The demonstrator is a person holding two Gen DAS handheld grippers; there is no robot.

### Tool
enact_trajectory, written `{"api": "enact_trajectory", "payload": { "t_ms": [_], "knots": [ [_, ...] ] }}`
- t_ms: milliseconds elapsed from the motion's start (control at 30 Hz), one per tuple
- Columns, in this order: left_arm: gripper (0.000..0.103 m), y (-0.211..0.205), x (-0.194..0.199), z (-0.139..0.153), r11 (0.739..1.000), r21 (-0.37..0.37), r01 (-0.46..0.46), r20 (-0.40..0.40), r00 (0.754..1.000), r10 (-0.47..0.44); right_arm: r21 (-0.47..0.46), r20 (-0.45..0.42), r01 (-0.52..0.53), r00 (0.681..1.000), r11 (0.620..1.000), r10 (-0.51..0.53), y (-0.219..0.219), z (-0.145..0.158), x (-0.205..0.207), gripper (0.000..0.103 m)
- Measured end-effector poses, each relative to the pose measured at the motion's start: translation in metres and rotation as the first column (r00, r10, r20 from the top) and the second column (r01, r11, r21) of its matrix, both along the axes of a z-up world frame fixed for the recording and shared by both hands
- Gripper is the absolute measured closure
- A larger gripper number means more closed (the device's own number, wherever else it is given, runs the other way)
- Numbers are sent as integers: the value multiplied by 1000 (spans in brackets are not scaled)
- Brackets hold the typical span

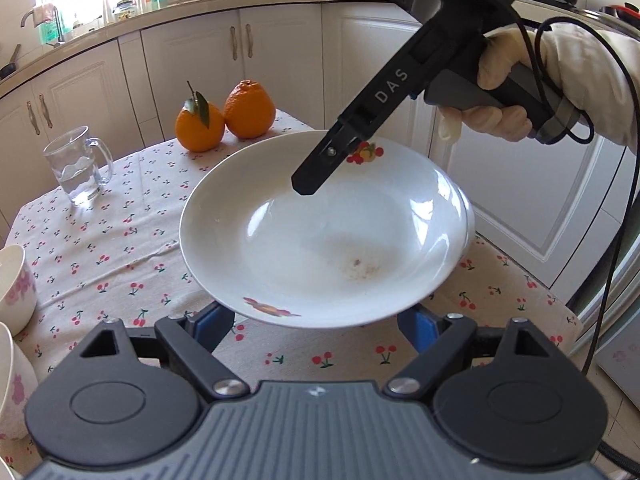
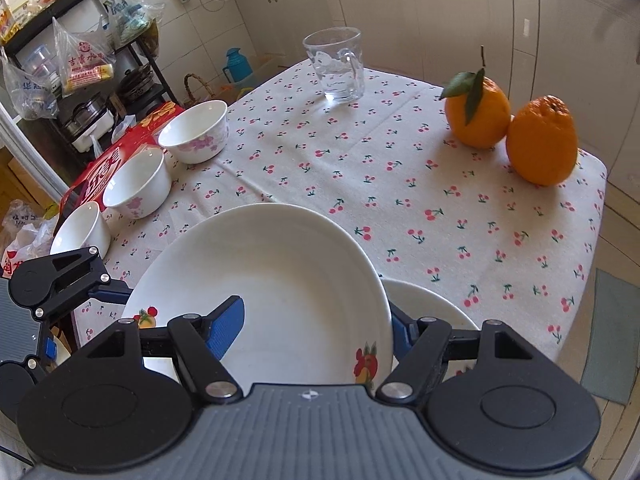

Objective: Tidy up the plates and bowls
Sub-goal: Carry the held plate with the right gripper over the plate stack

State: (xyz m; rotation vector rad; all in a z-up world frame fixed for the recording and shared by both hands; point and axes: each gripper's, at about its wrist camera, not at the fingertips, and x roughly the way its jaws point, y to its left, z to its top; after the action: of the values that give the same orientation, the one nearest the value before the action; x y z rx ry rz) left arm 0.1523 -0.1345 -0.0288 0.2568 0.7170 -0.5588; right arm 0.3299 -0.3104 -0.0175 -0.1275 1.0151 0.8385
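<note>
Glossy round ceramic plate [image 1: 324, 236] w/ fruit decal, pinched at opposite rims by left gripper [image 1: 320, 326] & right gripper [image 2: 320, 326]

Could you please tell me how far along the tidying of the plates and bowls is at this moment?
Early stage. Done: nothing looks stacked yet; three small bowls sit apart along the table's edge. In hand: the deep plate is raised off the cloth, right gripper clamped on its rim, left gripper at the opposite rim, grip unclear. Left: set it onto the second plate beneath, then gather the bowls.
</note>
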Motion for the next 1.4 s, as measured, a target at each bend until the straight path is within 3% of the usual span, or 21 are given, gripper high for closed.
{"api": "enact_trajectory", "payload": {
  "t_ms": [900, 1400],
  "knots": [
    [15, -29, 14, -2, 994, 14, 112, -6, 994, -112, 16, -29, 169, 985, 986, -168, -61, -32, -14, 25],
    [14, -31, 20, -5, 991, 3, 137, 11, 991, -137, 15, -12, 227, 974, 974, -227, -83, -25, -30, 25]
  ]
}}
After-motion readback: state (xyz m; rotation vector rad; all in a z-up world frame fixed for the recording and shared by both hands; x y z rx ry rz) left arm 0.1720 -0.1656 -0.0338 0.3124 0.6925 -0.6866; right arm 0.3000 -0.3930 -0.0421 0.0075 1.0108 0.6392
